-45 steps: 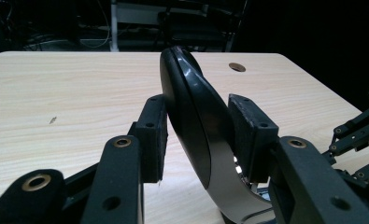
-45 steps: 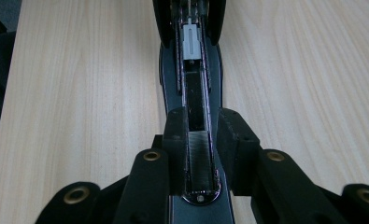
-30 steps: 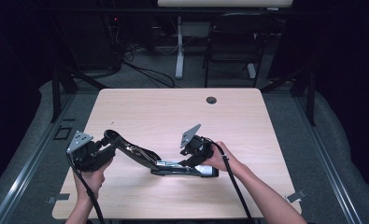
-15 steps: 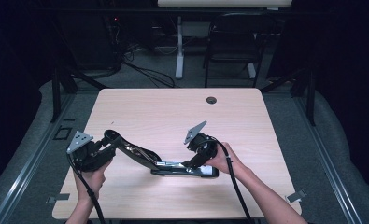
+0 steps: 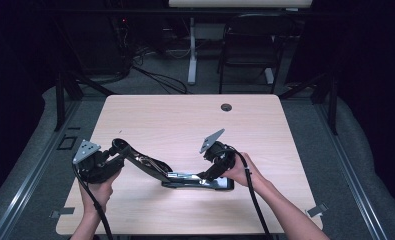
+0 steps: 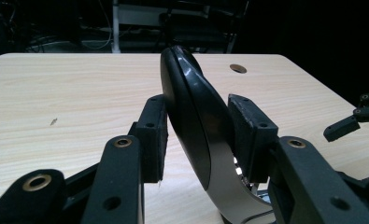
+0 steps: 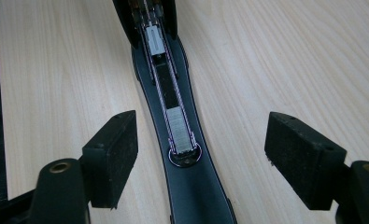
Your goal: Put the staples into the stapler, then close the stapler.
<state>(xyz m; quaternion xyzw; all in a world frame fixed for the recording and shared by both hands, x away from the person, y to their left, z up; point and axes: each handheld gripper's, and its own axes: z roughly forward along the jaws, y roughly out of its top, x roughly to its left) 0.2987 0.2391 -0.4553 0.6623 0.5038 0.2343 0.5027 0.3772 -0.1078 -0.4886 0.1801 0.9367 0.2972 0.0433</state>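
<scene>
A black stapler (image 5: 185, 179) lies swung open on the wooden table (image 5: 175, 120), its base flat and its top cover raised to the left. My left gripper (image 5: 119, 152) is shut on that cover (image 6: 191, 107), one pad (image 6: 155, 135) on each side. My right gripper (image 7: 201, 154) hovers over the magazine (image 7: 170, 93), where a short strip of staples (image 7: 177, 128) lies at the near end. Its jaws have just been opening and stand wide, pads (image 7: 114, 154) off the stapler. In the high view it is at the base's right part (image 5: 211, 172).
A round cable hole (image 5: 226, 107) sits near the table's far edge. Behind the table are a chair (image 5: 247, 45), a desk leg (image 5: 191, 55) and floor cables. The right gripper's jaw tip (image 6: 348, 127) shows at the right of the left gripper view.
The right gripper has shifted slightly to the right above the stapler's base. The left gripper and the raised cover have stayed put.
</scene>
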